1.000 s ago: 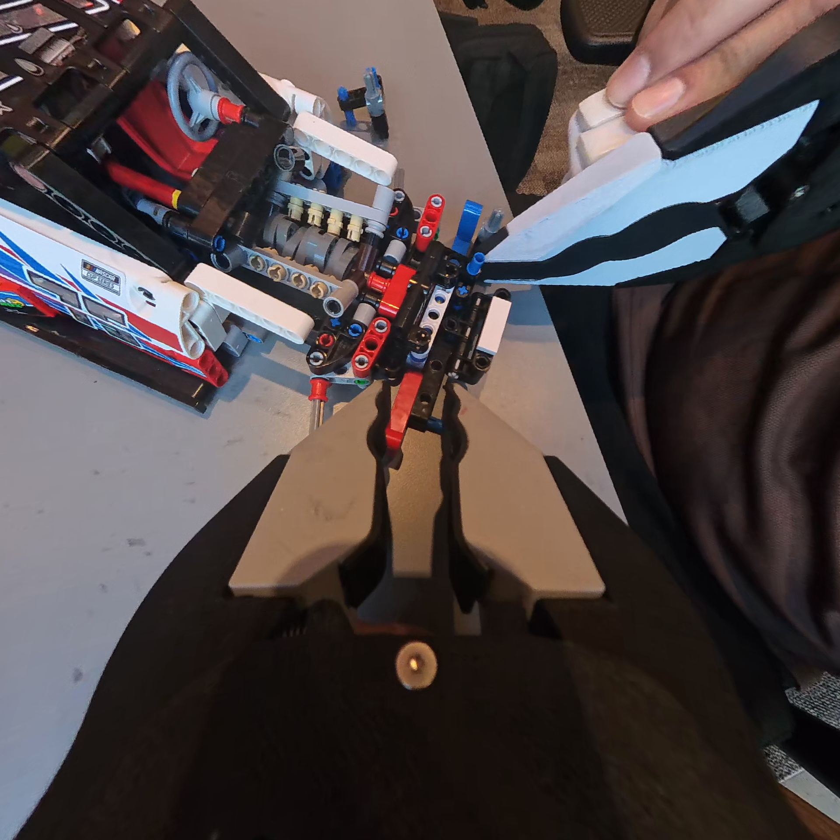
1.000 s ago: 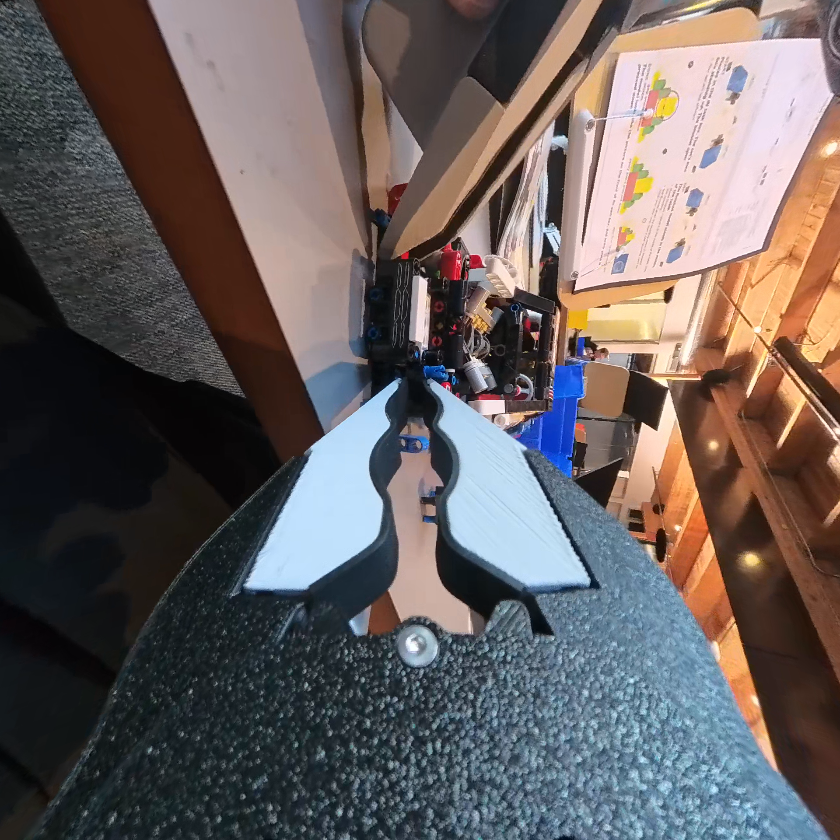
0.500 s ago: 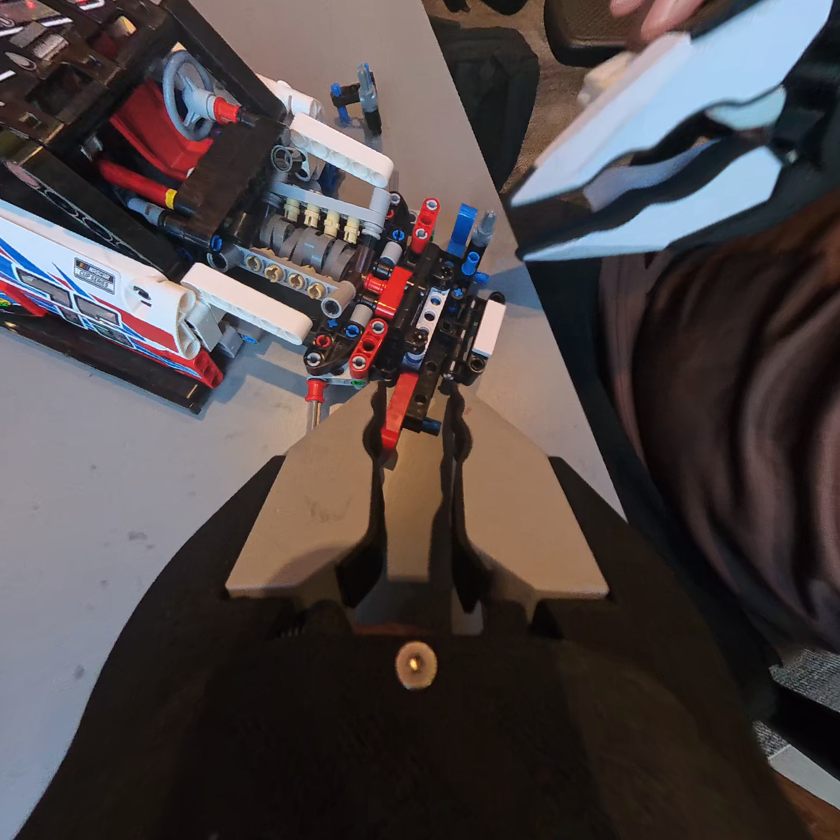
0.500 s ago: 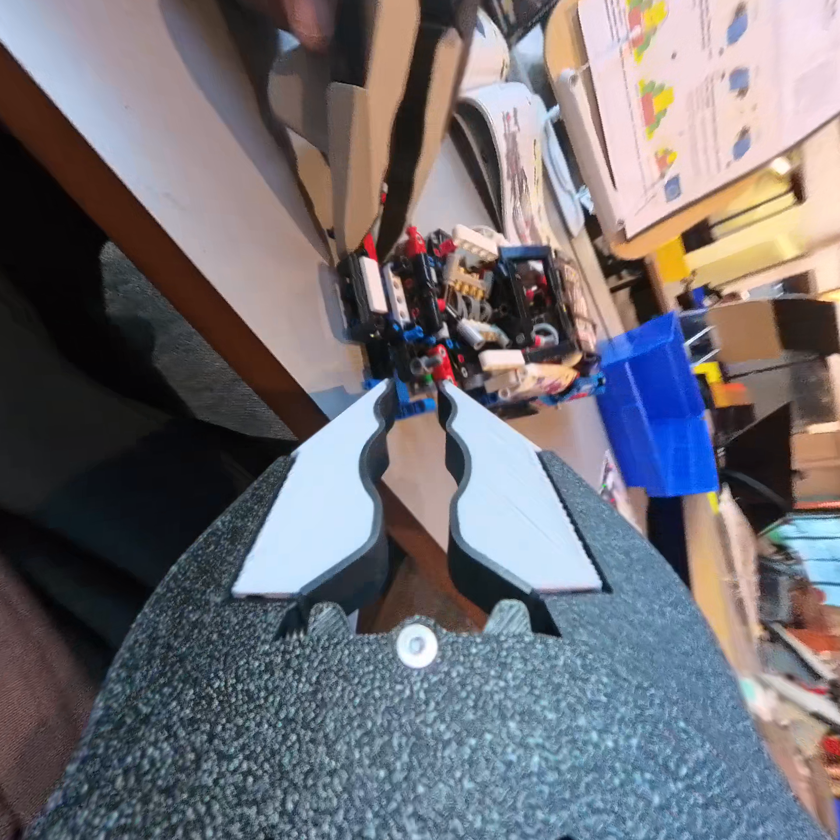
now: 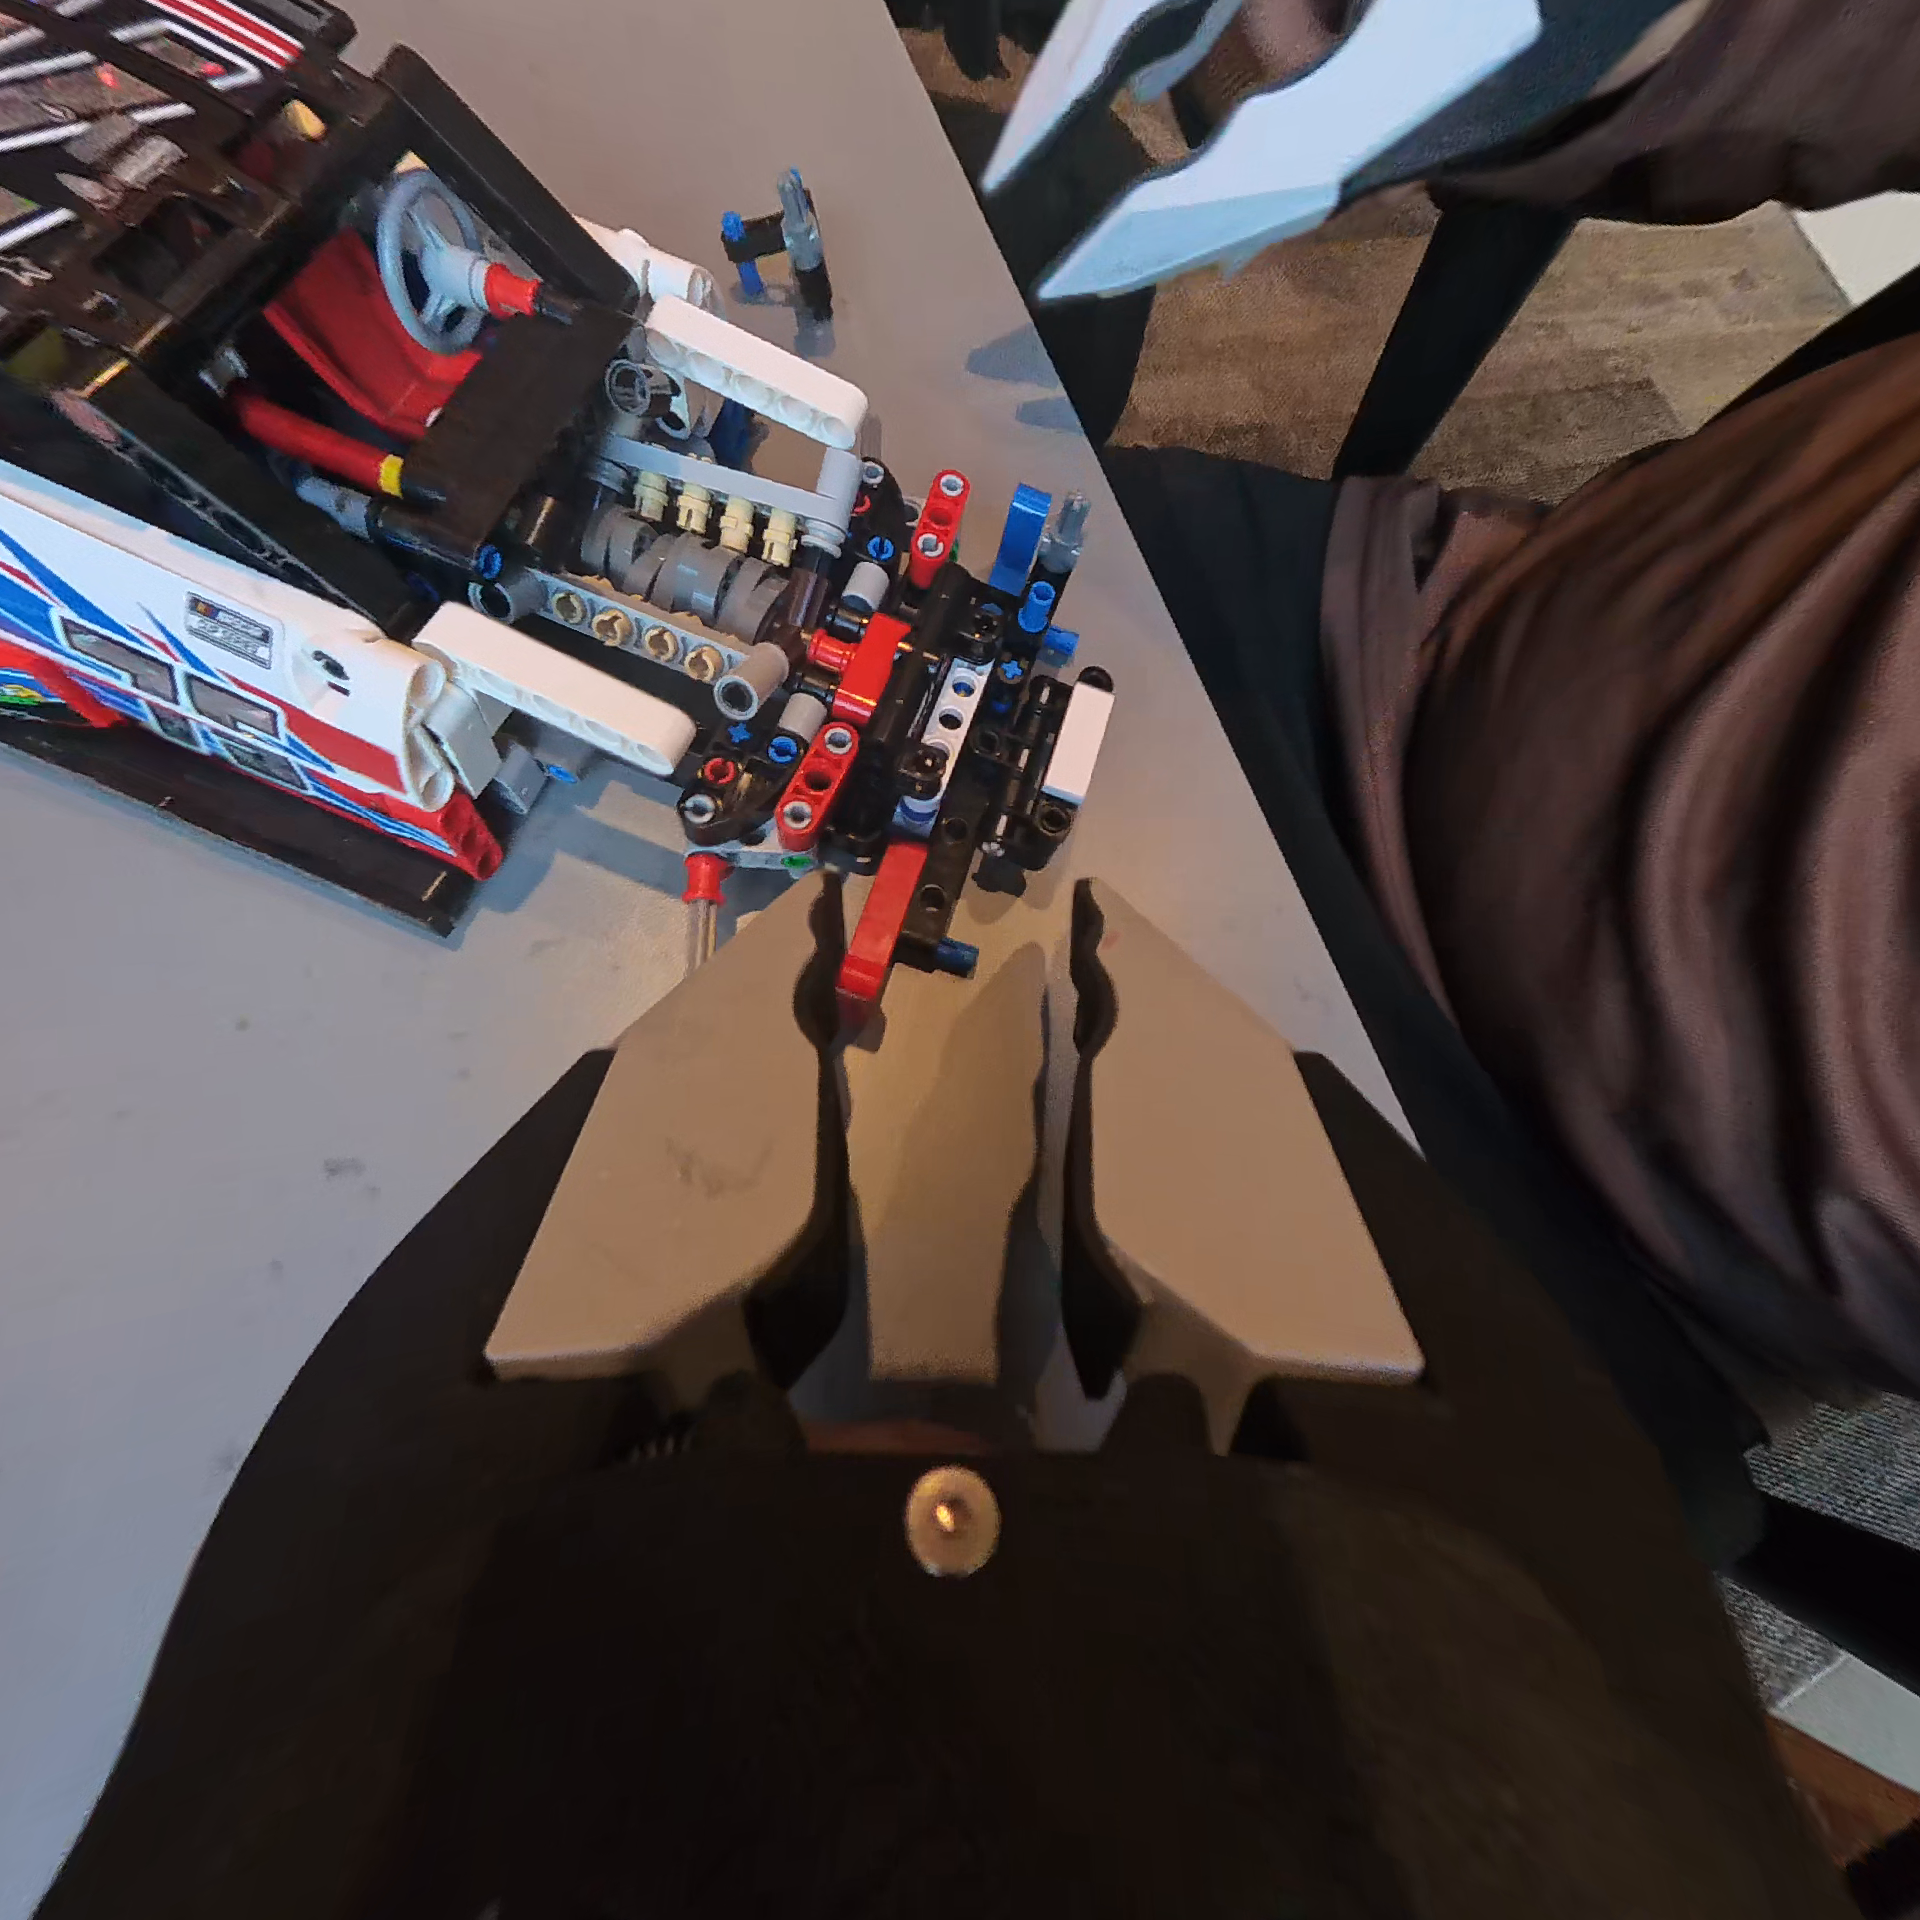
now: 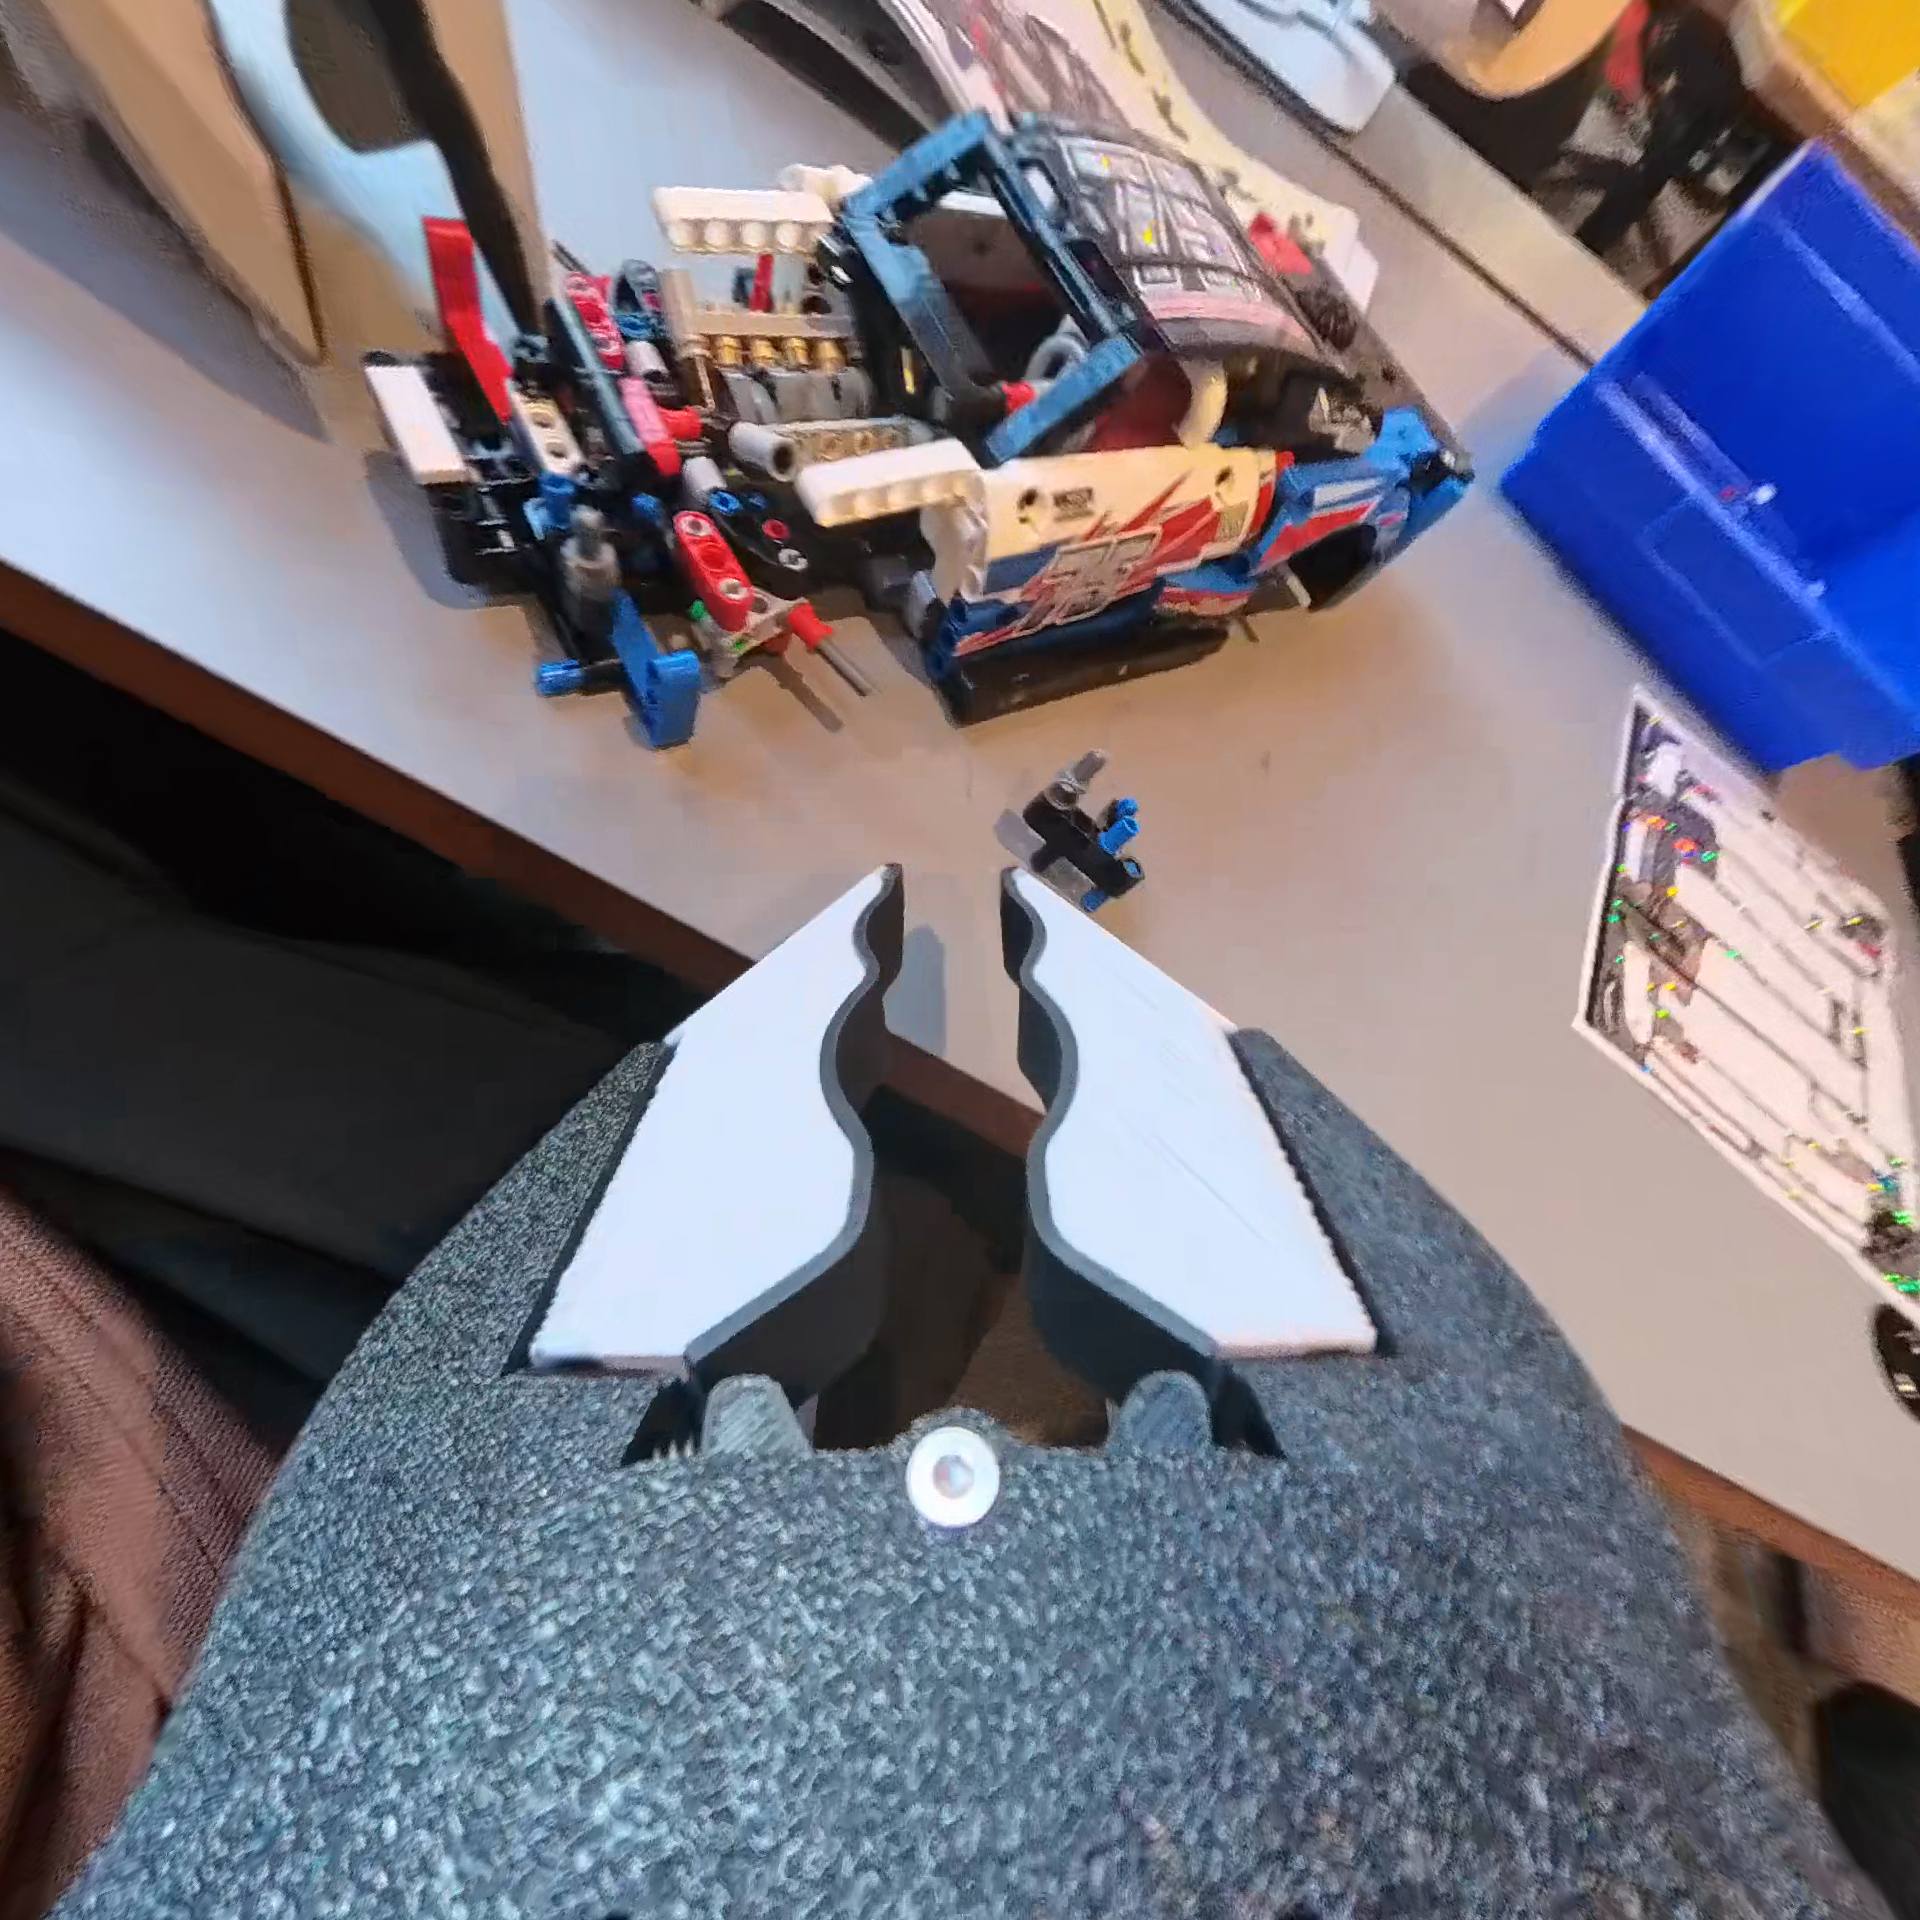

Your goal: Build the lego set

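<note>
The partly built lego race car [image 5: 343, 644] lies on the grey table [image 5: 260, 1195], its bare chassis end [image 5: 935, 717] toward me. My left gripper [image 5: 956, 894] is open. Its grey fingers stand on either side of a red beam [image 5: 883, 925] and a black beam that stick out of the chassis, and the red beam is close to the left finger. My right gripper [image 6: 951, 878] is open and empty, above the table's near edge. A small black, grey and blue sub-assembly [image 6: 1075, 831] lies just past its right fingertip. The car also shows in the right wrist view [image 6: 1039, 488].
A blue bin [image 6: 1745, 468] stands at the right and a printed instruction sheet [image 6: 1745, 987] lies in front of it. The table edge [image 6: 468, 790] runs diagonally, with a person's brown clothing [image 5: 1662, 831] beyond it. The right gripper [image 5: 1174, 177] shows at the top of the left wrist view. The left gripper's tips are roughly 15 cm from the right gripper's.
My left gripper's jaws have widened around the red and black beams. My right gripper has left the chassis end, swung back over the table edge and opened.
</note>
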{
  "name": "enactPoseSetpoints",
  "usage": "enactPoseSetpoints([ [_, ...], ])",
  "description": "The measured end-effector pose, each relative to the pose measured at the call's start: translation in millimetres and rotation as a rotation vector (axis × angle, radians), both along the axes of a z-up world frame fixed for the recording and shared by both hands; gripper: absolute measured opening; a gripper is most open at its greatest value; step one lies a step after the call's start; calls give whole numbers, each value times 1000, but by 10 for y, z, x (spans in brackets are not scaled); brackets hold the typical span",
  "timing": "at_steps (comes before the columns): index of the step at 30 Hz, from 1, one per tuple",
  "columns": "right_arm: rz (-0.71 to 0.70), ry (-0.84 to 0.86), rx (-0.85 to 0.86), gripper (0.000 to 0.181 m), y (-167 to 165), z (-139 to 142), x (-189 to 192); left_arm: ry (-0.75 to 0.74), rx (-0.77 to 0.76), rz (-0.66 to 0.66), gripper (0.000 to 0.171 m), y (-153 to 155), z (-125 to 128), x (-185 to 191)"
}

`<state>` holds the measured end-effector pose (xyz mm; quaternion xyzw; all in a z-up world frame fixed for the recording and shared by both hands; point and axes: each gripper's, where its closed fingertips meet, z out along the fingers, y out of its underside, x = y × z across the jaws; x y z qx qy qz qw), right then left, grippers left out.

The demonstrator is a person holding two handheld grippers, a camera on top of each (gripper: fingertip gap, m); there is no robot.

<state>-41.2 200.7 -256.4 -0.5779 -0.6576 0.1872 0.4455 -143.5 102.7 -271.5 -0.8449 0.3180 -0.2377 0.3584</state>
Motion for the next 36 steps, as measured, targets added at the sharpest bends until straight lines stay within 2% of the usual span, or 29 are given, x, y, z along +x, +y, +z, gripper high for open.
enactPoseSetpoints([
  [4, -20, 8, -109, 25, 210, -19, -16, -10, 28, 33, 42, 1, 89, -136],
  [8, -18, 20, -125, 28, 464, 36, -76, -46, 69, 80, 41, 42, 185, -273],
  [12, 13, 18, -192, 32, 582, 25, -183, -38, 41, 112, 40, 77, 87, -357],
  [21, 91, -6, -283, 30, 573, -92, -277, -8, -3, 92, 40, 53, -5, -340],
  [25, 111, 14, -346, 22, 526, -109, -289, 31, -24, 81, 39, 41, -70, -327],
  [29, 129, 26, -383, 11, 494, -117, -300, 68, -8, 64, 30, 21, -91, -284],
  [36, 163, 46, -448, 18, 452, -133, -328, 47, -30, 44, 16, -7, -95, -219],
])
